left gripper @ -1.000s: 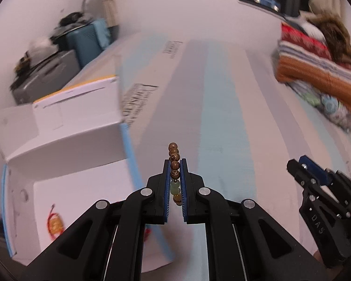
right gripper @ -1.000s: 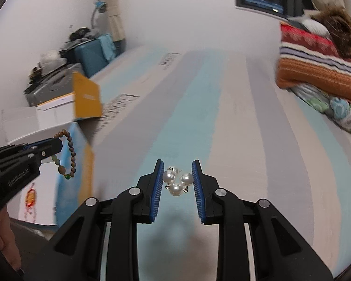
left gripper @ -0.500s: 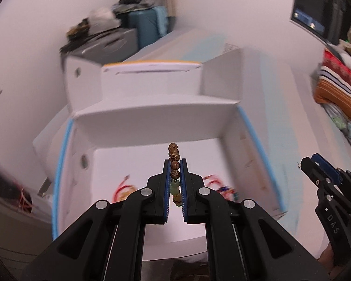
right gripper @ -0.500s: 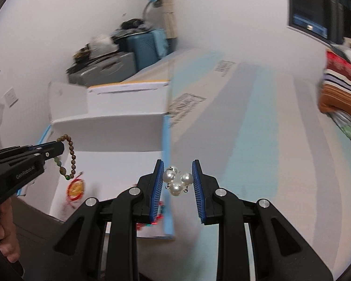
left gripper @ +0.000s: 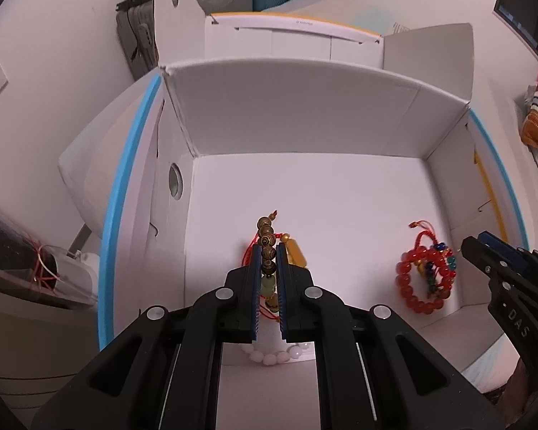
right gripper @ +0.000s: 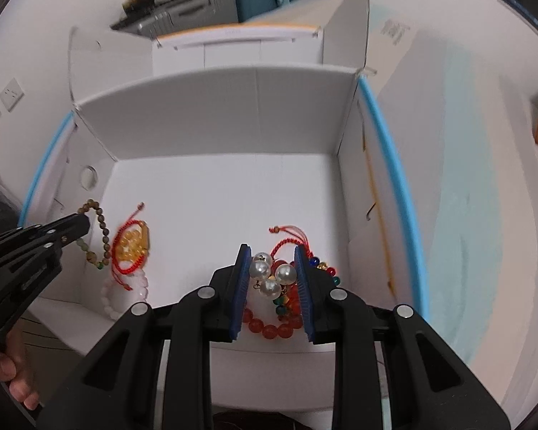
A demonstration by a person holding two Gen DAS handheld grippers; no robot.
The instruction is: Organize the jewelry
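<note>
Over the open white box (left gripper: 305,114), our left gripper (left gripper: 269,261) jaws clenched on a brown bead bracelet (left gripper: 267,247), our right gripper (right gripper: 270,272) jaws grasping a pearl cluster (right gripper: 270,274), red bead bracelet (left gripper: 418,283) on the box floor

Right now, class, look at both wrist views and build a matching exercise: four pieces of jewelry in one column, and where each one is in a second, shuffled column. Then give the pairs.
Column 1
1. brown bead bracelet
2. pearl cluster
3. red bead bracelet
4. pale pink bead bracelet

Column 2
A. on the white box floor, right side
B. clamped in the left gripper
C. on the box floor, near left corner
D. clamped in the right gripper

Pairs: 1-B, 2-D, 3-A, 4-C
</note>
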